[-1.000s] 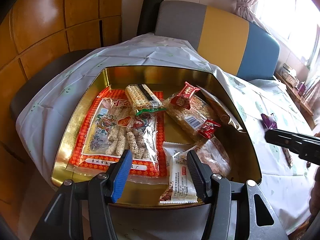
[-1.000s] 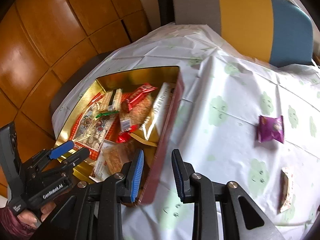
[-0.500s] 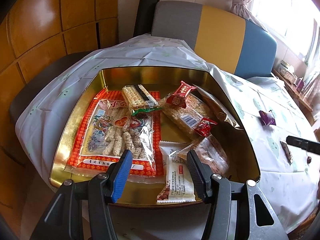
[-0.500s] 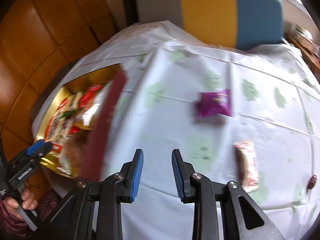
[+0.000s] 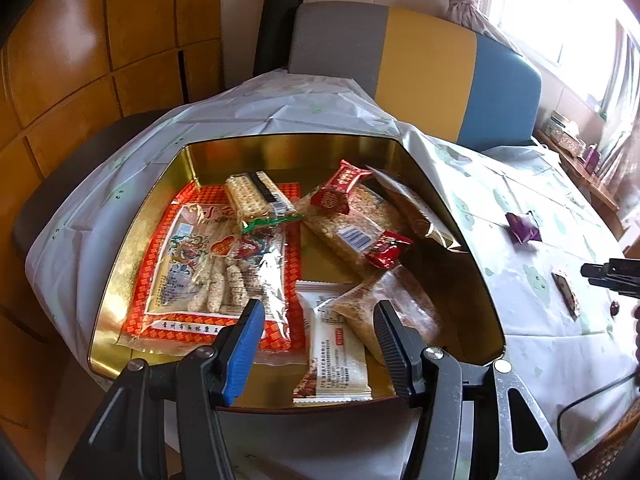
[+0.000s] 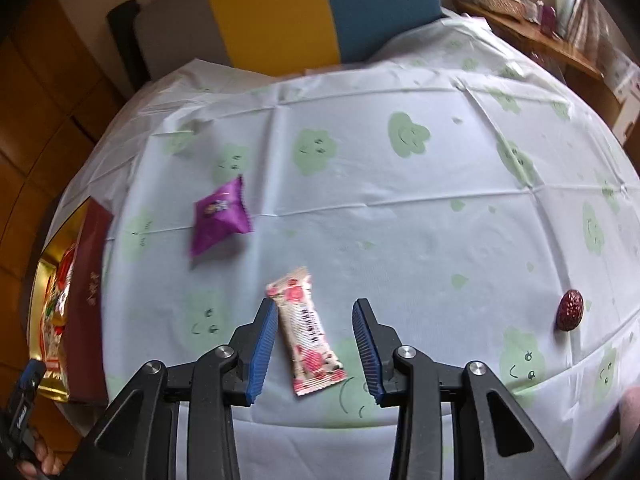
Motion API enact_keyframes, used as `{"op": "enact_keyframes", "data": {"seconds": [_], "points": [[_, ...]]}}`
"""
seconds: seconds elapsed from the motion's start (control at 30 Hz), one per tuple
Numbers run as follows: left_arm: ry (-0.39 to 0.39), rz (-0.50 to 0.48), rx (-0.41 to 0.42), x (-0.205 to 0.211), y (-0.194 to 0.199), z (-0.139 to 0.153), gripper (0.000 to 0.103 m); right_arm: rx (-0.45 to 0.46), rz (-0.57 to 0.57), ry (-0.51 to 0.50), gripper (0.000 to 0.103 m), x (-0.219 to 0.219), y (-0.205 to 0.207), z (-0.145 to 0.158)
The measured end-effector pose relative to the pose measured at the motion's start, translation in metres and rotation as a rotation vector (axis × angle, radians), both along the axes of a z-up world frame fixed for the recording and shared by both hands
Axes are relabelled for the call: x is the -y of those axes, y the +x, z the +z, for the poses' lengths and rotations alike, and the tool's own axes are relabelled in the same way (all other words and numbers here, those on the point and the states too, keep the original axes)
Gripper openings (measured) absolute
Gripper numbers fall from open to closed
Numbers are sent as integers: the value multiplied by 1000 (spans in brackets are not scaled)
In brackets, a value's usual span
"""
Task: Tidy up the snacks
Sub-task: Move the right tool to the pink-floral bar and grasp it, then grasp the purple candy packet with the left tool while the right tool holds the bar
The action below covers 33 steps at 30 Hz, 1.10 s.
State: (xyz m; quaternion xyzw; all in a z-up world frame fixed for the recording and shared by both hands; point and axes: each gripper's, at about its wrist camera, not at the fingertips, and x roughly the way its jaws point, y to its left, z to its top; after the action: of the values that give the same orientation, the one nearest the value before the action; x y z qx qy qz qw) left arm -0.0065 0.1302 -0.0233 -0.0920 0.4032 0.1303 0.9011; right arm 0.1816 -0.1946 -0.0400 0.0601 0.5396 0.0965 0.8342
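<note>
A gold tin [image 5: 120, 280] with several wrapped snacks in it lies under my left gripper [image 5: 316, 312], which hovers open over its near edge with nothing held. In the right wrist view a pink and white snack bar [image 6: 306, 330] lies on the tablecloth between the fingers of my right gripper [image 6: 315, 308]. Its jaws are opening and its pads stand apart from the bar. A purple snack packet [image 6: 220, 216] lies further back to the left. A dark red wrapped sweet [image 6: 570, 309] lies at the right. The tin's dark red outer wall [image 6: 86, 312] shows at the left edge.
A white tablecloth [image 6: 400, 200] with green smiley prints covers the round table. A chair with grey, yellow and blue panels [image 5: 420, 64] stands behind it. Wooden wall panels [image 5: 80, 60] are at the left. A shelf with small items [image 6: 540, 20] is at the far right.
My right gripper swung right, away from the tin, to over the pink snack bar, and its jaws widened. My left gripper stayed over the tin.
</note>
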Motion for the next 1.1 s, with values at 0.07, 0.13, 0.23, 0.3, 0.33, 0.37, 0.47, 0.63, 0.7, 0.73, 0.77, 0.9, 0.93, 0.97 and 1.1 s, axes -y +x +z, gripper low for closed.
{"op": "enact_keyframes", "data": {"seconds": [0.07, 0.13, 0.23, 0.3, 0.33, 0.37, 0.47, 0.63, 0.7, 0.73, 0.77, 0.9, 0.93, 0.97, 1.1], "points": [[-3, -9, 1, 2, 0, 1, 58, -4, 17, 1, 39, -2, 2, -2], [-9, -21, 3, 5, 1, 2, 58, -17, 57, -22, 39, -9, 3, -5], [-10, -38, 11, 9, 0, 5, 58, -49, 95, -77, 39, -19, 4, -16], [-13, -50, 18, 12, 0, 7, 58, -68, 114, -104, 39, -23, 7, -23], [-14, -56, 21, 13, 0, 9, 58, -77, 117, -121, 39, -25, 9, -26], [-14, -61, 24, 14, 0, 10, 58, -81, 118, -133, 39, -26, 10, -29], [-10, -82, 35, 19, 0, 14, 58, -97, 133, -155, 35, -28, 10, -34], [5, -133, 40, 31, 4, 17, 58, -102, 249, -279, 22, -44, -1, -29], [7, -166, 39, 39, 8, 19, 58, -101, 276, -349, 22, -43, -3, -26], [5, -179, 39, 43, 9, 20, 58, -107, 276, -360, 22, -41, -2, -25], [5, -195, 38, 47, 11, 21, 58, -113, 276, -370, 22, -37, -1, -25], [43, -274, 25, 72, 24, 26, 58, -150, 252, -362, 23, -22, 2, -35], [51, -290, 23, 77, 27, 27, 58, -146, 246, -344, 23, -18, 2, -36], [58, -308, 14, 82, 31, 27, 58, -144, 242, -333, 23, -16, 1, -35], [94, -382, -29, 106, 51, 25, 58, -140, 235, -299, 24, -12, -1, -36]]}}
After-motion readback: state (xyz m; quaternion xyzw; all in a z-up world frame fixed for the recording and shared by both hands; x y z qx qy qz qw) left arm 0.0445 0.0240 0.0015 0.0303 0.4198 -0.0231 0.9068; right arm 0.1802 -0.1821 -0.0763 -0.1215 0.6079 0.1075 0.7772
